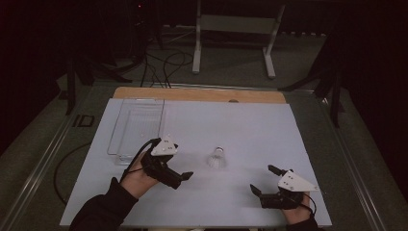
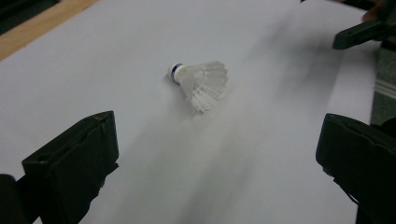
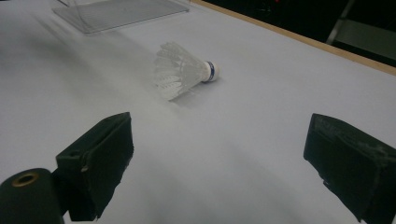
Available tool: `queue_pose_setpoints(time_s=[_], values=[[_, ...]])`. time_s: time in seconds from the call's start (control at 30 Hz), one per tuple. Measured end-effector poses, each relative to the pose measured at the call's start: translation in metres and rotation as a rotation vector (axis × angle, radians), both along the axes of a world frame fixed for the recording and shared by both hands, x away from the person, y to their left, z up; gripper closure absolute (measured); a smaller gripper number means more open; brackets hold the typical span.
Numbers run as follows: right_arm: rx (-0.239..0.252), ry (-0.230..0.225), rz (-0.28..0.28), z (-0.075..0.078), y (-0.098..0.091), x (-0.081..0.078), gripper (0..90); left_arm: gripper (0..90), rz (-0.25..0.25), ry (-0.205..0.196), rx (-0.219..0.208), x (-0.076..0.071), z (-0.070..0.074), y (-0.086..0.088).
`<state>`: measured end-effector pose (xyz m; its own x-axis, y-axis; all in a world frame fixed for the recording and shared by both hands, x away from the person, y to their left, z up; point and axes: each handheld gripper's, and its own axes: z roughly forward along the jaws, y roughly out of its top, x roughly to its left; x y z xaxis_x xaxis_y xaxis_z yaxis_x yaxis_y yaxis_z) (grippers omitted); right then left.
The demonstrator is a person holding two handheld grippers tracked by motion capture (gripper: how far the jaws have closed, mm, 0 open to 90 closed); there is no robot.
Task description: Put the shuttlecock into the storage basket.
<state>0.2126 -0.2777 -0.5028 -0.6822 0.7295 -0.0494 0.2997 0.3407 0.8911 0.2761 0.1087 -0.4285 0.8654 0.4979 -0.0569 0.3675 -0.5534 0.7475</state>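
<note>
A white feather shuttlecock (image 1: 217,158) with a blue-banded cork lies on its side on the white table (image 1: 250,120), about midway between my two grippers. My left gripper (image 1: 176,173) is held just left of it, jaws wide open and empty. From the left gripper view the shuttlecock (image 2: 201,81) lies ahead of the left gripper (image 2: 219,154), apart from both jaws. My right gripper (image 1: 263,179) rests near the front right, also open and empty. In the right gripper view the shuttlecock (image 3: 183,70) lies ahead of the right gripper (image 3: 219,154), cork pointing right.
A clear plastic tray (image 1: 137,127) stands at the back left of the table, just behind my left hand. A wooden strip (image 1: 192,94) runs along the far edge. Beyond the table are a white frame stand (image 1: 231,29) and floor cables (image 1: 166,62).
</note>
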Motion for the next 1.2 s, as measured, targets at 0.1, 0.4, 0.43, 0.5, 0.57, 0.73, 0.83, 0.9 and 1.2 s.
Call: queue_pose_setpoints(time_s=[0.1,0.4,0.43,0.5,0.57,0.73,0.83,0.9,1.2], values=[[-0.003,0.001,0.004,0.000,0.000,0.000,8.3,0.0,0.007,0.029,0.022,0.004,-0.001,-0.008],[-0.004,-0.001,0.007,-0.001,0.000,0.001,8.3,0.0,0.023,0.065,0.087,0.012,-0.004,-0.028],[-0.004,0.000,0.006,-0.001,0.000,0.001,8.3,0.0,0.021,0.065,0.100,0.012,-0.004,-0.032],[-0.003,0.001,0.007,-0.001,0.000,0.001,8.3,0.0,0.015,0.082,0.110,0.013,-0.005,-0.036],[-0.003,0.001,0.007,0.000,-0.001,0.001,8.3,0.0,0.010,0.100,0.118,0.015,-0.006,-0.040],[-0.002,0.001,0.007,-0.001,-0.001,0.001,8.3,0.0,0.006,0.157,0.166,0.018,-0.007,-0.051],[-0.004,0.003,0.008,-0.001,0.000,0.001,8.3,0.0,0.033,0.186,0.208,0.020,-0.010,-0.059],[-0.005,0.003,0.007,-0.001,0.000,0.001,8.3,0.0,0.058,0.195,0.238,0.023,-0.012,-0.064],[-0.007,0.004,0.005,-0.001,0.000,0.001,8.3,0.0,0.073,0.252,0.270,0.032,-0.019,-0.077]])
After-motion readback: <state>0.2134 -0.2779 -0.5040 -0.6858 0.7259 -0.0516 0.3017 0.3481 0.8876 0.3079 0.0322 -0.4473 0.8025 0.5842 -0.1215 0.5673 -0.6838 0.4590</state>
